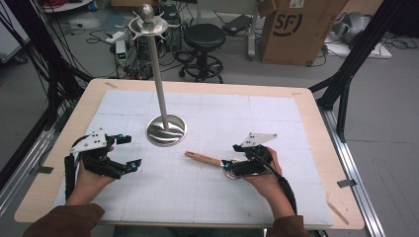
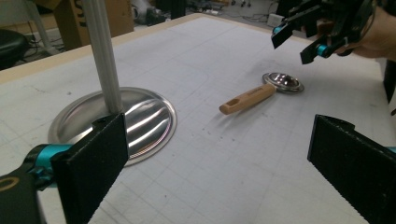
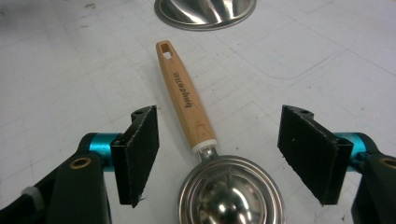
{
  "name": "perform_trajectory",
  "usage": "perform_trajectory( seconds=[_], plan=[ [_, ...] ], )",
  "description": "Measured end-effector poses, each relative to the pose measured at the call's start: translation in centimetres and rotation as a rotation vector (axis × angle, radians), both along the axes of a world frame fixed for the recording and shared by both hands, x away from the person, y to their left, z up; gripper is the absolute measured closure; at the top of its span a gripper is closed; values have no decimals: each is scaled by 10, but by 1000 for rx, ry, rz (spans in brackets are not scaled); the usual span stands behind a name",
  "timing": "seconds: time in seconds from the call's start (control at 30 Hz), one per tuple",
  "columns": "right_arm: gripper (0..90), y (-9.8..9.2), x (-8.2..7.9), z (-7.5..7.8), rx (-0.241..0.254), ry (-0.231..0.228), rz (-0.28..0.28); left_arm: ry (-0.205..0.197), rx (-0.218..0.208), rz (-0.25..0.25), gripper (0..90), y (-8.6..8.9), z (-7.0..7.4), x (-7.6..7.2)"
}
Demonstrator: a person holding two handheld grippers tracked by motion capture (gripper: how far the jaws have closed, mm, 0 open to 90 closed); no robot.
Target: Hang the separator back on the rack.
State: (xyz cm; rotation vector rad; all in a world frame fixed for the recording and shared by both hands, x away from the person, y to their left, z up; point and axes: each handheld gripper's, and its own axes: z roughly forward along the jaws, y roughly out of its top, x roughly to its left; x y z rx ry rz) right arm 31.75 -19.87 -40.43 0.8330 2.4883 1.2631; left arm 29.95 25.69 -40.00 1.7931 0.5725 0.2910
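One printed word, unreadable, along the wooden handle [image 3: 185,98].

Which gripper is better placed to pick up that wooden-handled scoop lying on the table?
The right gripper: its open jaws straddle the scoop where handle meets bowl. The left gripper, also open, sits apart from it, beside the stand's base.

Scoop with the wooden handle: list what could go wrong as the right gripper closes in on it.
1. The right gripper is open, astride the scoop where the wooden handle meets the metal bowl; closing on that round, smooth junction may let it slip or twist.
2. The stand sits just beyond the handle's tip, so a lift swung forward could knock its tall pole.
3. The left gripper is open and off to the side, so nothing steadies the stand.
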Motion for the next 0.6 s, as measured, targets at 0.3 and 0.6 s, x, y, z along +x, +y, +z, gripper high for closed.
perform_trajectory(
  seconds=[0.3, 0.6],
  plan=[
    [286, 5, 11, -2, -35, 35, 9, -2, 5, 0, 60, -2, 0, 0],
    [287, 21, 23, -10, -145, 90, 55, -2, 11, 4, 60, -2, 0, 0]
  ],
)
